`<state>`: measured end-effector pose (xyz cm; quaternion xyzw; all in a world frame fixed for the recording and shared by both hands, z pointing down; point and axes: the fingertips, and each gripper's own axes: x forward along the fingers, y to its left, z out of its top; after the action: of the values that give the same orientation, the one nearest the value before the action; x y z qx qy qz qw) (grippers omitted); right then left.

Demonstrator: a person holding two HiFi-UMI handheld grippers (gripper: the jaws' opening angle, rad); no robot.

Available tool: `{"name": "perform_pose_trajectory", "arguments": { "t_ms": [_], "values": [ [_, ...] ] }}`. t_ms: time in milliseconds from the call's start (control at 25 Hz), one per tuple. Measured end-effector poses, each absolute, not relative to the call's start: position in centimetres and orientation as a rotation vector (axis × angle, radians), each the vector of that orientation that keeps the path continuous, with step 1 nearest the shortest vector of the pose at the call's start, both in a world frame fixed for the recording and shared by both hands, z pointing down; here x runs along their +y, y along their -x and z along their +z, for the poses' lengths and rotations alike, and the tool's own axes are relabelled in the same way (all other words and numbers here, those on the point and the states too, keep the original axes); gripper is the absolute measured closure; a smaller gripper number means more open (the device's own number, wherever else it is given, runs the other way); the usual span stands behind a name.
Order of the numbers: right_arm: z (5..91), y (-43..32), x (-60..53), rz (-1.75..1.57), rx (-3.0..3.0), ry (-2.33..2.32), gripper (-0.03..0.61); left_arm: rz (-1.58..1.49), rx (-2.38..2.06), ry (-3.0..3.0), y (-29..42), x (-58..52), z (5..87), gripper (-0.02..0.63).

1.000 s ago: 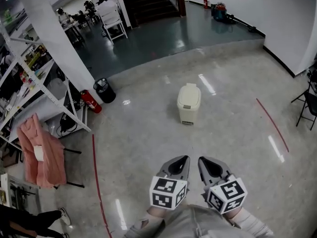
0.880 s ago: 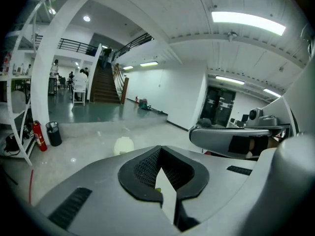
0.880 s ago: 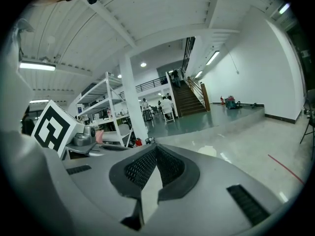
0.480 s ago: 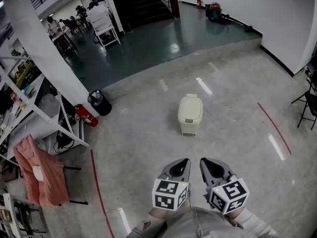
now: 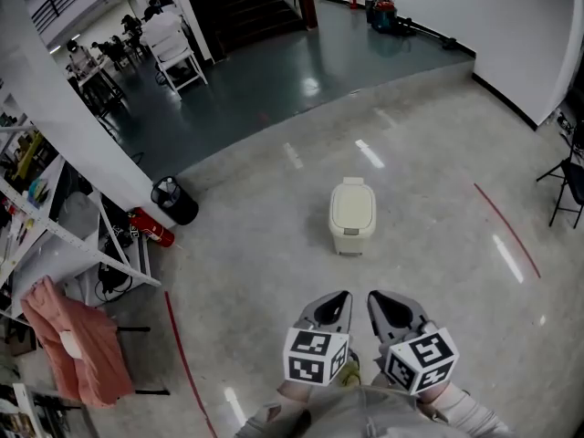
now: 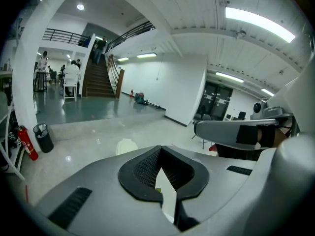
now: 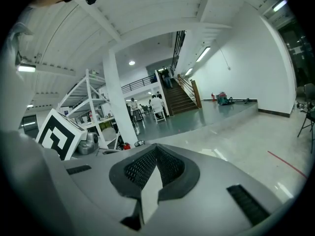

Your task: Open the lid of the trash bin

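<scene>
The cream trash bin stands alone on the pale floor, its lid down. It is well ahead of both grippers. My left gripper and right gripper are held side by side low in the head view, both shut with nothing in them, pointing toward the bin. In the left gripper view the trash bin shows just above the shut left gripper. The right gripper hides the bin in its own view.
A black round bin and a red fire extinguisher sit by a white pillar at left, beside metal shelving. A pink cloth hangs over a chair. Red floor lines run on either side. A step rises beyond the bin.
The view has advanced toward the trash bin, which now sits lower and slightly nearer in the head view. Both grippers stay shut and side by side.
</scene>
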<state>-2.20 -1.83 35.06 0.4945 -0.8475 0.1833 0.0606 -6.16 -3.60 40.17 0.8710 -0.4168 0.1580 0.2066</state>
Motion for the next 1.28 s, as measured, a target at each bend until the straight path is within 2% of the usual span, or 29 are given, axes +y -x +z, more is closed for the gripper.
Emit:
{"name": "perform_pose_trajectory", "arguments": {
  "t_ms": [520,1040,1280],
  "values": [
    [38.3,0.8,-6.4,0.653,-2.476,-1.522,0.575,0.487,-1.112,-2.359,5.1,-8.0,43.4,0.609],
    [42.7,-2.8,-17.5,0.737,-2.44,-1.415,0.575,0.523,-1.141,-2.266,2.0,-17.8,47.2,0.609],
    [46.5,-4.1,-22.3,0.771,-2.387,-1.393,0.575,0.569,-1.152,-2.213,0.9,-22.1,51.8,0.609]
  ]
}}
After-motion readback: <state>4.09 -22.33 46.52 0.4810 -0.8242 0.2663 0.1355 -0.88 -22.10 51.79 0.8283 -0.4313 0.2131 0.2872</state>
